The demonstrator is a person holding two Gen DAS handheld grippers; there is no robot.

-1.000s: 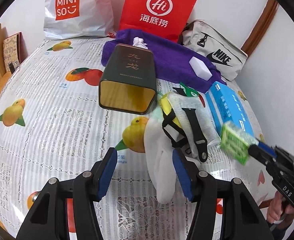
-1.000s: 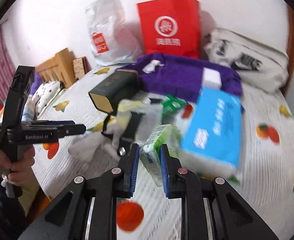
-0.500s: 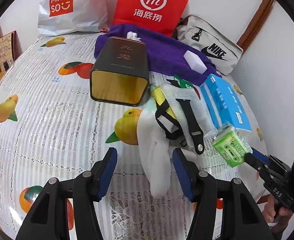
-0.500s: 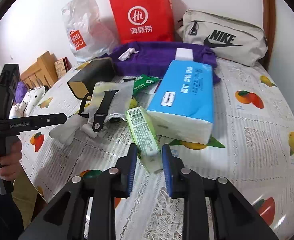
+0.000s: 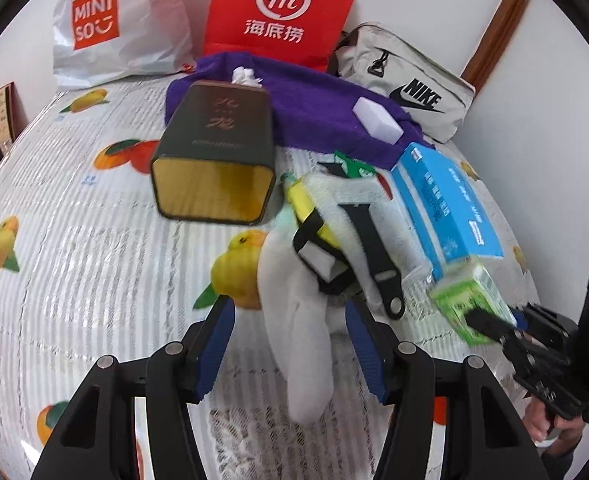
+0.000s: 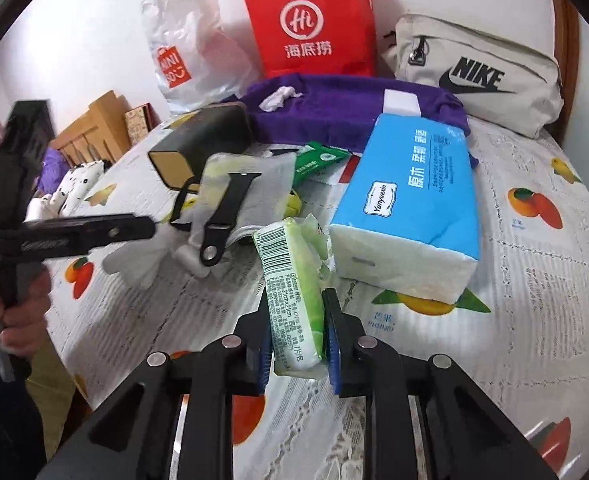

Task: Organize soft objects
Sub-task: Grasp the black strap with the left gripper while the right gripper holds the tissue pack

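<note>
1. Right wrist view: the right gripper has just been closing its jaws and now clamps a green tissue packet between its blue pads, the packet's far end just beside the big blue tissue pack.
2. The left gripper stands released, its jaws wide either side of a white glove lying on the fruit-print tablecloth, pads apart from it.
3. Beyond the glove lie a black strap on white foam, and a dark tin on its side.
4. Farther back a purple towel, a red bag and a Nike pouch line the wall.
</note>
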